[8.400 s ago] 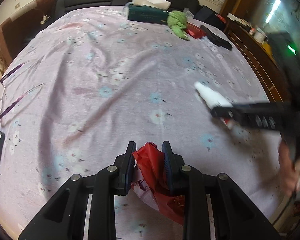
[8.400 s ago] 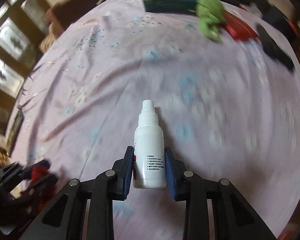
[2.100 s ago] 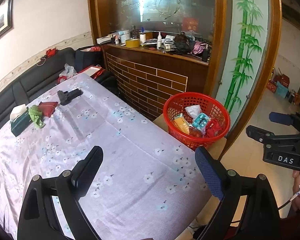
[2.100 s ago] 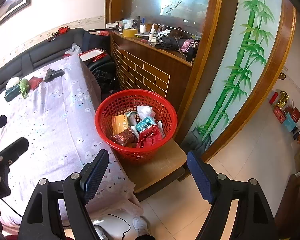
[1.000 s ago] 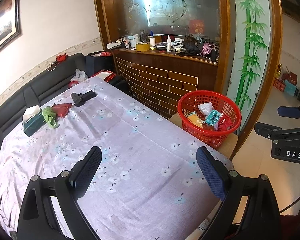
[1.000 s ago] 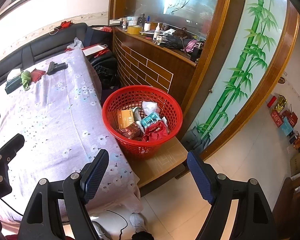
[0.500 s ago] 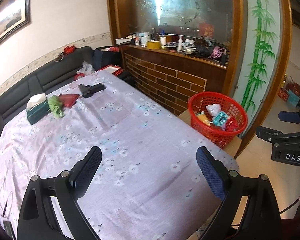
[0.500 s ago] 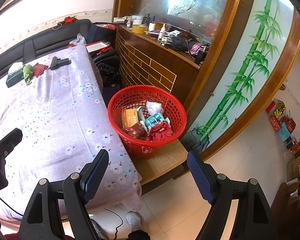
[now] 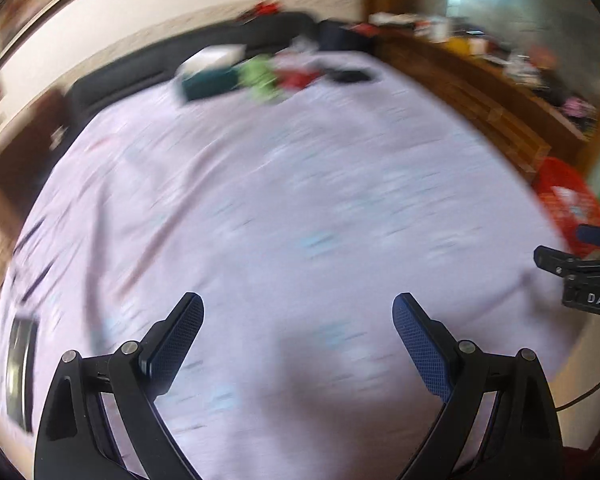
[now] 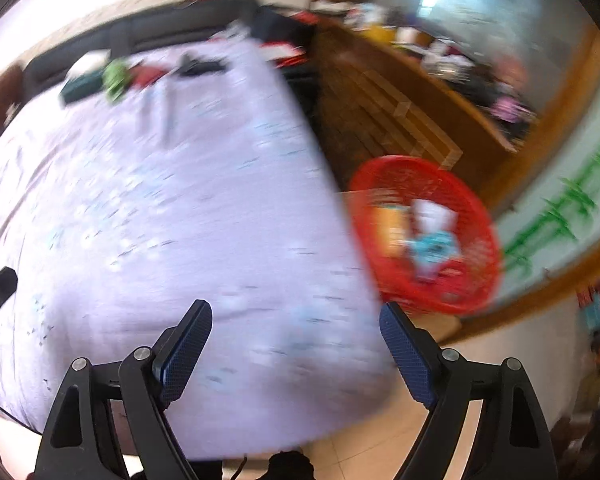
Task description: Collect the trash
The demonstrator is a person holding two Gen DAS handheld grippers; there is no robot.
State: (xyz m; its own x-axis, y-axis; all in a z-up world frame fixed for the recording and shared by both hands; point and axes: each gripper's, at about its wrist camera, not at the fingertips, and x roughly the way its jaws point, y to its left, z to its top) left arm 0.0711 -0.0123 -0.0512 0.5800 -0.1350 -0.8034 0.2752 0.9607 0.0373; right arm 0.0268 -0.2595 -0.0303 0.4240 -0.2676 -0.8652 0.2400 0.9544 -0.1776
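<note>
Both views blurred. Your left tool (image 9: 298,312) is spread wide, nothing between its pads — it points down at the lilac flowered cloth (image 9: 284,208) on the worktop. Your right tool (image 10: 296,320) is opening, also empty, over the cloth's near corner. The trash sits in the red basket (image 10: 476,280), off the worktop's right edge on a low wooden stand; an orange pack, white paper and a teal wrapper show inside. At the far end of the cloth: a dark tissue box (image 9: 208,80), a green rag (image 9: 262,78), something red (image 9: 300,78), a black object (image 9: 350,75). In the left view the right tool's black body shows at the right edge, basket behind it.
</note>
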